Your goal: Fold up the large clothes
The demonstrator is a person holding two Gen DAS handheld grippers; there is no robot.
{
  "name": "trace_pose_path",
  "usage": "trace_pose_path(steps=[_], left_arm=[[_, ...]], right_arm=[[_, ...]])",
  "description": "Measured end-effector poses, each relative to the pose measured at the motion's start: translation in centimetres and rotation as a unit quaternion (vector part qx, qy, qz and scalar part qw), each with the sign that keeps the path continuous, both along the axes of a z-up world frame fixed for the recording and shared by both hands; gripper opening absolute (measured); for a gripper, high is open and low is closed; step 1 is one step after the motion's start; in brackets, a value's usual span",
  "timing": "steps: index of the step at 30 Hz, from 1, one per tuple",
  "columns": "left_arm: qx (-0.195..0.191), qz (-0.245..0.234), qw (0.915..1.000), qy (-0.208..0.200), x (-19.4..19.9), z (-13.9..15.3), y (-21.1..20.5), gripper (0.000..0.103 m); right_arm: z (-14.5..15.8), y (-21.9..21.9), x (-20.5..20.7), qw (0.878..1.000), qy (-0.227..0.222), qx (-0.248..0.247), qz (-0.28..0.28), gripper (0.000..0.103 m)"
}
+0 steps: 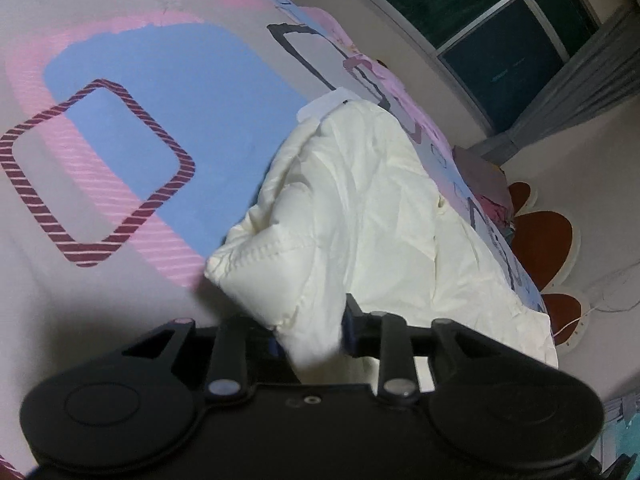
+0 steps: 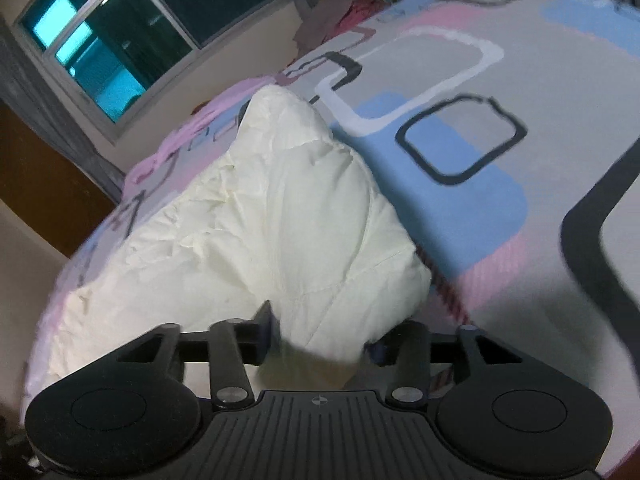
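Note:
A cream quilted puffy garment (image 1: 360, 208) lies on a bed with a patterned sheet (image 1: 120, 128). In the left wrist view my left gripper (image 1: 310, 334) is shut on a padded corner of the garment, lifted a little off the sheet. In the right wrist view the garment (image 2: 260, 216) stretches away toward the window, and my right gripper (image 2: 320, 344) is shut on another corner of it. The cloth bunches between each pair of fingers and hides the pads.
The sheet (image 2: 480, 160) has blue, pink and grey blocks. A dark window (image 1: 500, 20) with a grey curtain (image 1: 580, 80) is beyond the bed. A pile of clothes (image 1: 484, 180) lies at the bed's far end, by a red and cream headboard (image 1: 544, 240).

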State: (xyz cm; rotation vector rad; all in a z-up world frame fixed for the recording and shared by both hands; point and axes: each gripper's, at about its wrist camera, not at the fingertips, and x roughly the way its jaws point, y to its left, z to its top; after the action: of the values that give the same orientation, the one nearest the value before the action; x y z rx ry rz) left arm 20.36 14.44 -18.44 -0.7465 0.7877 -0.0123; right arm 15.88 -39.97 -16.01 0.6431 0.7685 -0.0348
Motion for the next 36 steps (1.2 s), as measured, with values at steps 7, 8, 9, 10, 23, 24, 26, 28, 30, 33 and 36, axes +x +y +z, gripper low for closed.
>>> trace_pose_path(steps=[7, 8, 9, 10, 23, 24, 26, 28, 30, 33, 36], left_arm=[[0.066, 0.040, 0.9969, -0.015, -2.3, 1.9, 1.0, 0.073], [0.076, 0.051, 0.9955, -0.023, -2.8, 2.3, 1.2, 0.072], [0.087, 0.057, 0.9940, -0.033, -3.1, 2.9, 1.5, 0.068], [0.095, 0.057, 0.9928, -0.045, -3.4, 3.4, 1.7, 0.065], [0.197, -0.081, 0.9681, -0.132, 4.9, 6.9, -7.8, 0.062], [0.196, -0.084, 0.9688, -0.125, 6.0, 6.5, -8.3, 0.062], [0.196, -0.084, 0.9705, -0.112, 7.5, 5.9, -9.1, 0.062], [0.212, -0.079, 0.9681, -0.109, 8.8, 5.3, -9.5, 0.062], [0.229, -0.077, 0.9647, -0.105, 9.6, 4.6, -9.4, 0.062], [0.244, -0.072, 0.9633, -0.085, 10.6, 3.2, -9.0, 0.062], [0.270, -0.075, 0.9571, -0.073, 10.9, 2.2, -9.1, 0.062]], right_arm=[[1.5, -1.4, -2.4, 0.997, -0.013, -0.060, -0.051, 0.070], [2.1, -1.5, -2.8, 0.995, -0.022, -0.081, -0.059, 0.070], [2.7, -1.7, -3.1, 0.992, -0.032, -0.099, -0.066, 0.070], [3.4, -1.6, -3.4, 0.990, -0.043, -0.116, -0.067, 0.070], [5.5, 10.9, 3.8, 0.965, -0.135, -0.203, 0.095, 0.058], [5.3, 12.0, 4.8, 0.963, -0.140, -0.205, 0.103, 0.058], [4.8, 13.8, 6.8, 0.958, -0.146, -0.219, 0.110, 0.058], [4.3, 14.9, 8.9, 0.954, -0.157, -0.230, 0.112, 0.058], [3.6, 16.1, 11.1, 0.951, -0.161, -0.237, 0.119, 0.058], [1.9, 17.3, 13.4, 0.945, -0.149, -0.260, 0.132, 0.058], [-0.7, 17.5, 15.6, 0.947, -0.112, -0.267, 0.137, 0.058]])
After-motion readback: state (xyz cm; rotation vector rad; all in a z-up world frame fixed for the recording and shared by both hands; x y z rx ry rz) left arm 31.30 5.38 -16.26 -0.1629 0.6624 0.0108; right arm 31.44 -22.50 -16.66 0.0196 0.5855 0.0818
